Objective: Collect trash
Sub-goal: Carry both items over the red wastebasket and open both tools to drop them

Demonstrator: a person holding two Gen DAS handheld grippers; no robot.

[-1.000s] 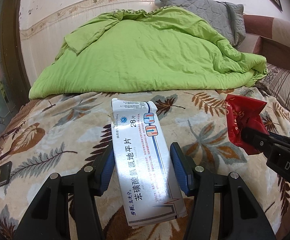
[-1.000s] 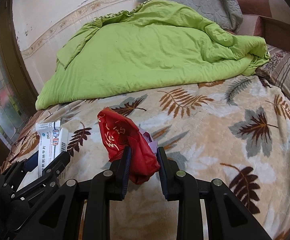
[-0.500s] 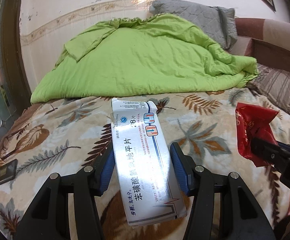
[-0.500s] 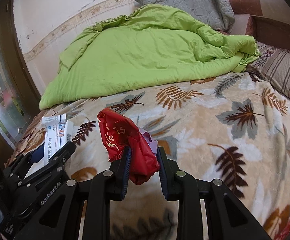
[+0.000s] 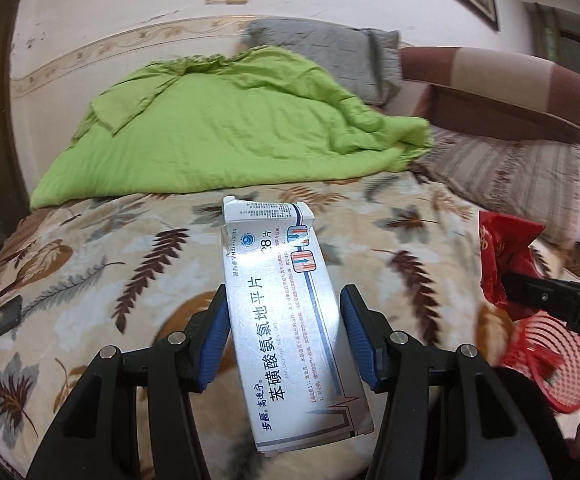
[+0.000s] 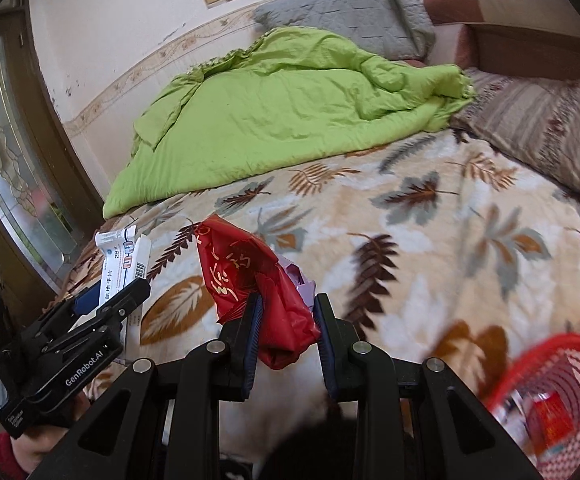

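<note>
Two grippers are loaded. Left gripper (image 5: 283, 330) jaws pinch the medicine box (image 5: 290, 312). Right gripper (image 6: 285, 330) jaws pinch the red bag (image 6: 257, 280); red basket (image 6: 550, 396) at 4 o'clock.

Each view is taken from a wrist, close behind the fingers, facing across the bed (image 5: 89, 280) toward the wall. The green quilt (image 5: 225, 132) (image 6: 285, 120) and red basket (image 5: 550, 364) (image 6: 562, 384) are shared.

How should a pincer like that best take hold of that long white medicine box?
Across its narrow width, around mid-length, coming in along its length. The long white cardboard medicine box is flat and slim, so its long side edges fit between the left gripper pads, as now.
</note>
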